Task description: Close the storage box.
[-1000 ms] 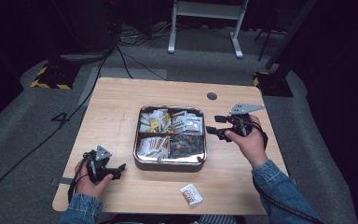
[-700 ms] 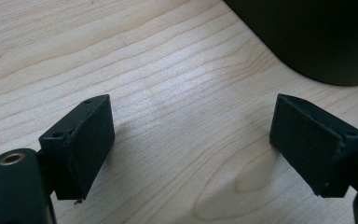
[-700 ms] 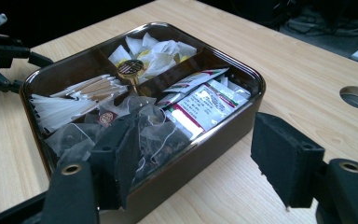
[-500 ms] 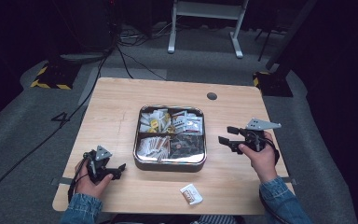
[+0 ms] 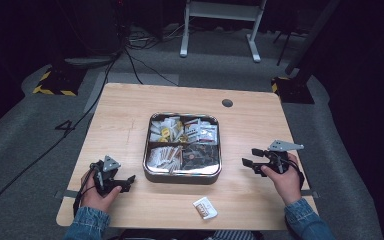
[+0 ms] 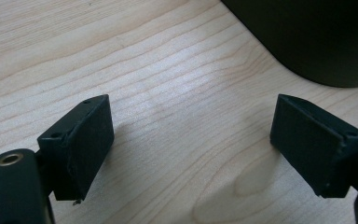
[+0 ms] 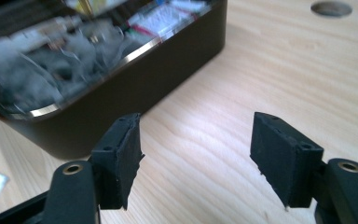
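Nearest the person, a small white sachet [image 5: 205, 208] is lying alone on the bench [image 5: 125, 115] close to the front edge, between the two denim sleeves, its print too small to read. On the left, the left gripper [image 5: 128, 181] is sitting low over the wood in the person's hand, pointing toward the tin, and the left gripper view is showing its jaws standing well apart with bare wood grain between them and nothing clamped; the dark wall of the tin [image 6: 307, 42] is looming at the top right of that view. Over on the right, the right gripper [image 5: 250, 159] is hovering just beside the tin's right wall, its jaws also standing apart and empty, with bench surface showing between the pads in the right gripper view. Between the two grippers, in the middle of the bench, the square metal tin [image 5: 182, 175] is resting flat, divided into compartments and packed with small packets: white and yellow ones at the far left, brown-and-white ones at the far right, striped sachets at the near left, darker ones at the near right. Their writing is staying unreadable from here. Beyond the tin, a round cable hole [image 5: 227, 103] is sitting in the bench top, and farther off on the grey floor, cables [image 5: 130, 55] are trailing toward a white stand [image 5: 220, 25].
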The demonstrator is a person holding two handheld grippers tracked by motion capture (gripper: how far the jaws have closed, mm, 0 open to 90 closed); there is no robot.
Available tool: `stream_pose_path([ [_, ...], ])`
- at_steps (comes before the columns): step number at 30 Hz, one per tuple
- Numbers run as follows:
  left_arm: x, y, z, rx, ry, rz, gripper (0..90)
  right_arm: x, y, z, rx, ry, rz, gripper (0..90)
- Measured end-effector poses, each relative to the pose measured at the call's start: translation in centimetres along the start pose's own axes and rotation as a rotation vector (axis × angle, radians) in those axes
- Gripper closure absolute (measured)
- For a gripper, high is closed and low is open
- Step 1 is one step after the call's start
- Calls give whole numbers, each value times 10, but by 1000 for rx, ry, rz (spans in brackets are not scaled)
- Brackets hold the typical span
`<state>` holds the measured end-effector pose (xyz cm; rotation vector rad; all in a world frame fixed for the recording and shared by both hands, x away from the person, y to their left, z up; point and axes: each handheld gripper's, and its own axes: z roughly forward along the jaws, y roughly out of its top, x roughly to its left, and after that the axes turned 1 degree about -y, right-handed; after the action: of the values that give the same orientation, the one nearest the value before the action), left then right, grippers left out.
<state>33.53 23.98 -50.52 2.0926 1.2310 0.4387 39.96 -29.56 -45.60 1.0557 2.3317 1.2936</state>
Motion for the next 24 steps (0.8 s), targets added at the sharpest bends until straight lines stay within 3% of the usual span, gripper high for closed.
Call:
stream_pose_path([
  [2,0,0,0,0,0,0,137,0,-2,1,16,-10,-9,347],
  [3,0,0,0,0,1,-1,136,-1,-8,5,56,-31,-36,347],
  [5,0,0,0,0,1,0,137,-3,-12,7,82,-40,-51,346],
  [9,0,0,0,1,0,0,137,-5,-22,12,129,-56,-63,339],
  [22,0,0,0,0,0,1,137,-6,-36,26,156,-72,-81,269],
  [24,0,0,0,0,0,1,137,-5,-37,27,151,-84,-91,221],
])
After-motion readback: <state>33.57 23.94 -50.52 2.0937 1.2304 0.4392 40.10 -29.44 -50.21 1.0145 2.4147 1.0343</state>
